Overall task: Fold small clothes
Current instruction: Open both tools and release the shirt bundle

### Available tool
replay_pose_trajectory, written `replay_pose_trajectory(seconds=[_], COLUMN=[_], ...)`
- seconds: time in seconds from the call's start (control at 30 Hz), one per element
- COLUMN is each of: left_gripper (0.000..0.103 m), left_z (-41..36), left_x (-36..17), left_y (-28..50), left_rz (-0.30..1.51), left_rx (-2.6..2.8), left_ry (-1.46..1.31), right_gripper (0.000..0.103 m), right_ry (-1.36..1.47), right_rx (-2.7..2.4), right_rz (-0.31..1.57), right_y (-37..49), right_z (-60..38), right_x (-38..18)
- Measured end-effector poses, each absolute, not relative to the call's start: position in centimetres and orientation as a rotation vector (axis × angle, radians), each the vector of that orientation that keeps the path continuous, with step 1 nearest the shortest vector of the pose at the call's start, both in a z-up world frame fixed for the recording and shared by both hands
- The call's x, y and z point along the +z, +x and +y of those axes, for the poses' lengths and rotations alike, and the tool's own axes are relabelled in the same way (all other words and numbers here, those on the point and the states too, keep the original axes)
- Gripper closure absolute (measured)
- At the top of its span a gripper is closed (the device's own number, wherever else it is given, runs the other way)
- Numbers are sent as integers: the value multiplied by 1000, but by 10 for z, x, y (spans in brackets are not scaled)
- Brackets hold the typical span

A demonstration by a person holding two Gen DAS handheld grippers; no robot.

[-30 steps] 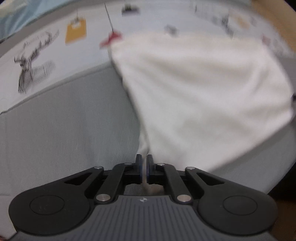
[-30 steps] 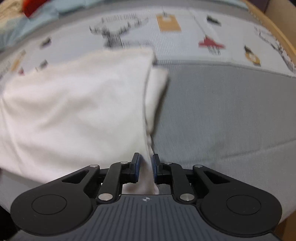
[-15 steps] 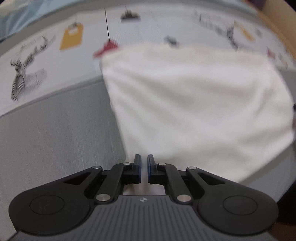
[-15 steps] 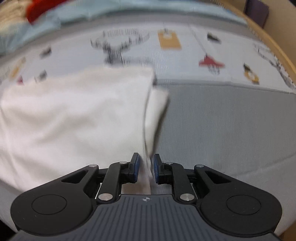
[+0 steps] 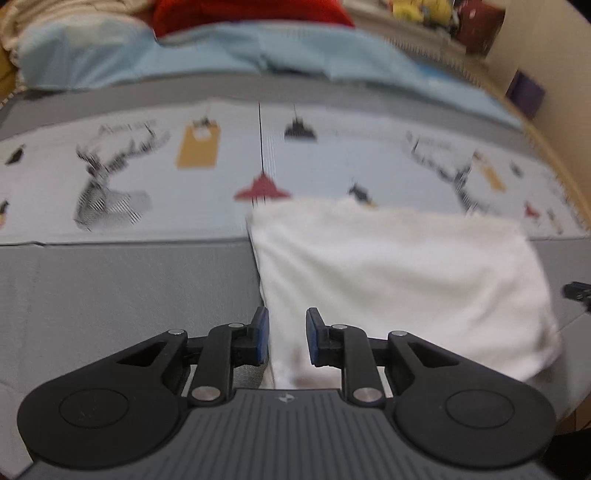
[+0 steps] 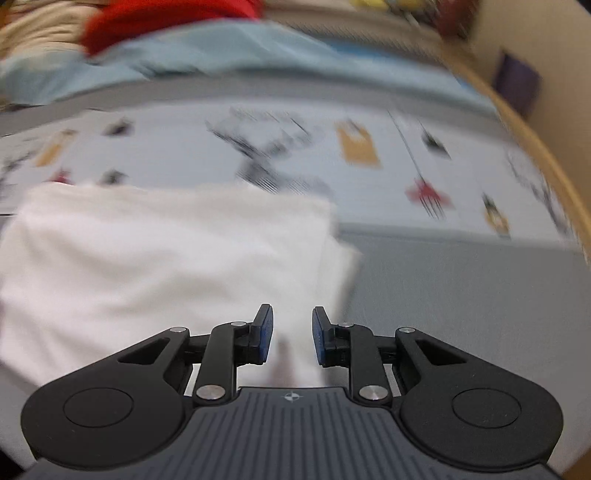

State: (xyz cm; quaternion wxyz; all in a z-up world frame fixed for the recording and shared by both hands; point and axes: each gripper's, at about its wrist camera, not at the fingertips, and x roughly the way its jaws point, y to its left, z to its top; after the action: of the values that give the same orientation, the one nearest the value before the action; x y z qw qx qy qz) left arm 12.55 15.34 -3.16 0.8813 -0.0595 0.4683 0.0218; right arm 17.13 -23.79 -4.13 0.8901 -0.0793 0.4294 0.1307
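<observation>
A white folded garment (image 5: 399, 273) lies flat on the grey sheet (image 5: 122, 295) of a bed. In the left wrist view my left gripper (image 5: 287, 330) hangs over the garment's near left corner. Its jaws are opening, the blue pads stand apart, and the cloth lies loose below the gap. In the right wrist view the same white garment (image 6: 159, 266) fills the left half. My right gripper (image 6: 292, 328) hovers above its near right corner. Its jaws are opening too, clear of the fabric under them.
A pale patterned sheet (image 5: 332, 162) with deer, tags and red shapes runs behind the garment. Farther back lie a light blue blanket (image 5: 236, 55) and a red cloth (image 5: 251, 13). A wooden bed edge (image 6: 546, 162) curves along the right. A dark part (image 5: 576, 290) shows at the garment's right.
Both grippers let go of the white garment's near corners and rose, their jaws spreading. The garment now lies flat and both views take in more of the bed behind.
</observation>
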Motion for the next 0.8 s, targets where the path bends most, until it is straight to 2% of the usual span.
replay_pose_trajectory(seconds=[0.1, 0.2, 0.27, 0.33, 0.43, 0.57, 0.67, 0.73, 0.8], left_gripper=[69, 67, 67, 67, 67, 67, 67, 67, 67], left_z=[156, 162, 167, 173, 189, 211, 219, 226, 228], left_x=[3, 18, 11, 6, 10, 1, 0, -4, -6], left_y=[100, 68, 47, 39, 35, 36, 34, 34, 35], left_rz=[887, 815, 798, 850, 817, 875, 879, 888, 894], left_rx=[50, 73, 102, 160, 189, 232, 250, 245, 240], left_ry=[-83, -122, -164, -160, -160, -211, -208, -203, -186], right_gripper=[79, 89, 89, 89, 89, 87, 81, 71, 66], right_ry=[-154, -133, -113, -101, -107, -233, -292, -342, -406], right_rx=[406, 532, 602, 655, 716, 801, 837, 863, 879], right_rz=[798, 733, 716, 717, 762, 817, 841, 858, 862], right_y=[141, 108, 92, 78, 69, 62, 53, 43, 39], right_z=[-192, -144, -116, -86, -45, 5, 33, 51, 64], right_x=[-15, -1, 0, -4, -21, -52, -68, -76, -87])
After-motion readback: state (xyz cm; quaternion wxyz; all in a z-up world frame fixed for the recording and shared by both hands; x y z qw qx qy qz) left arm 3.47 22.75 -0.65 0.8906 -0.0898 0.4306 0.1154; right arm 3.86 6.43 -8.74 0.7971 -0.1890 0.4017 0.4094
